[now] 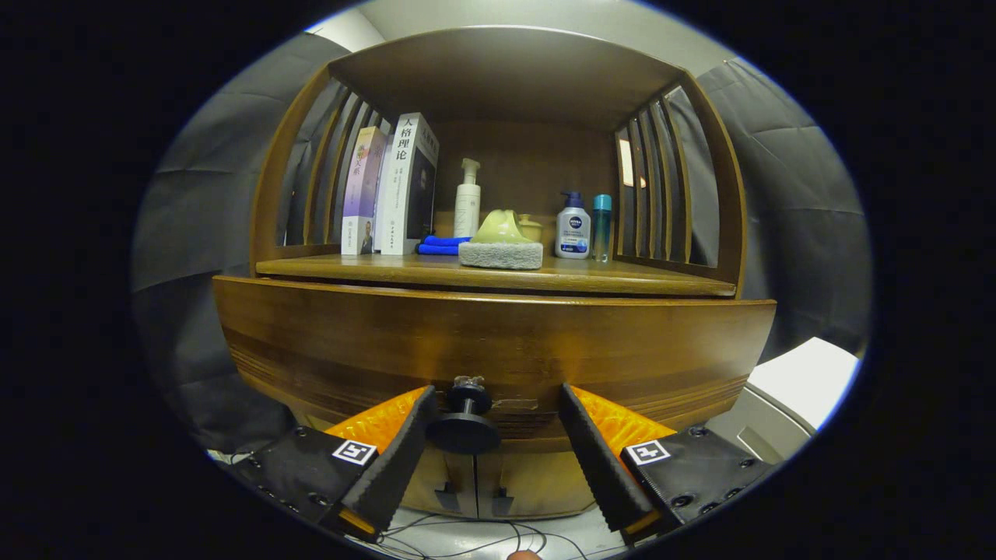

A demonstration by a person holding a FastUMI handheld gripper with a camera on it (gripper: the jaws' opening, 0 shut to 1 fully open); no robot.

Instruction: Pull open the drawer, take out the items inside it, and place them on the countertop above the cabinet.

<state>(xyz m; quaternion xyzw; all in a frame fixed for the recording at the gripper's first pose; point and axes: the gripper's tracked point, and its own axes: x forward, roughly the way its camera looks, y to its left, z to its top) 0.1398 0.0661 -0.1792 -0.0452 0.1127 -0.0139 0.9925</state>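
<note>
The gripper sits low in the centre of the frame with its fingers spread wide, holding nothing. The drawer knob stands in the gap between them, close against the left finger and clear of the right finger. Behind the knob, the drawer front spans the middle of the frame and appears shut, or nearly so; its inside is hidden, so what it holds cannot be told.

Above it, in the upper centre, the bench carries a sponge near its front edge, a blue cloth, two books and several bottles.

This fits either lining up on the knob to pull the drawer, or letting go of it with the drawer pushed closed. A pull would call for centring the knob between the fingers, closing on its stem, then drawing straight back.
</note>
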